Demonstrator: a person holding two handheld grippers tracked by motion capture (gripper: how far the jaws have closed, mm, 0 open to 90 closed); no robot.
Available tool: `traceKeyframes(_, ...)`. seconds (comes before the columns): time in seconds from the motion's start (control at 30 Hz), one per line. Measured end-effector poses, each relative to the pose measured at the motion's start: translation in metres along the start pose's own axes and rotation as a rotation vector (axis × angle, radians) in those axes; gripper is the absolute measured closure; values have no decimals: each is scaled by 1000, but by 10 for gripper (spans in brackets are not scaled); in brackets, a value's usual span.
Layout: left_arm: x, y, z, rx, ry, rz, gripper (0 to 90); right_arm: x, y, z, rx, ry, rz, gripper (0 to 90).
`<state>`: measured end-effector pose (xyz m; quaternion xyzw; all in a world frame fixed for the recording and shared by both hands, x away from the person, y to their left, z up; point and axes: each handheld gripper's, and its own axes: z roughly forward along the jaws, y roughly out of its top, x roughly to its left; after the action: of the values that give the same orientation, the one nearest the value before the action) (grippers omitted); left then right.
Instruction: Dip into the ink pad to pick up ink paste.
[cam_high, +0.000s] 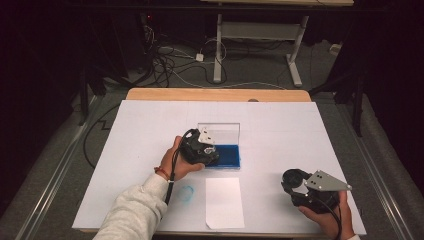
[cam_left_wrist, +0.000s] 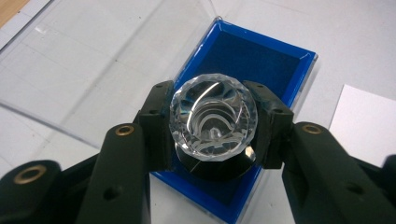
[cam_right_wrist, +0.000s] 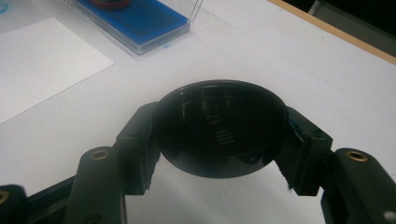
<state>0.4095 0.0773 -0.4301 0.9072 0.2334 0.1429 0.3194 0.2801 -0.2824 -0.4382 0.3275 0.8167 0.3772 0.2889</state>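
Black jaws of your left gripper are clenched on a faceted crystal-topped stamp, whose dark base sits over the blue ink pad in its clear case, lid folded back flat behind it. From largest to smallest: the white table sheet carries everything, then the opened pad case near its centre, then the blank slip of white paper just in front of it, then a faint blue ring mark beside that slip (an impression on the sheet, by the look of it). Your right gripper is closed around a round black cap, held well apart from the pad at the near right corner. By these pictures, uncapping is done and inking appears to be in hand; whether the stamp's face is touching the pad cannot be told. Left to do, it seems: press onto the paper slip, which is unmarked, then recap.
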Motion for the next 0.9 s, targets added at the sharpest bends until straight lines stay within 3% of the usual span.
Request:
traceKeyframes(0.17,-3,5,4,7,15,17,550,0,0,0,3,0,2,386)
traceKeyframes(0.43,1,8,2,42,-5,8,550,0,0,0,0,6,-1,386)
traceKeyframes(0.6,2,15,3,70,-9,23,551,0,0,0,-6,7,0,386)
traceKeyframes(0.9,11,40,-27,3,11,37,550,-1,0,-2,-22,12,4,386)
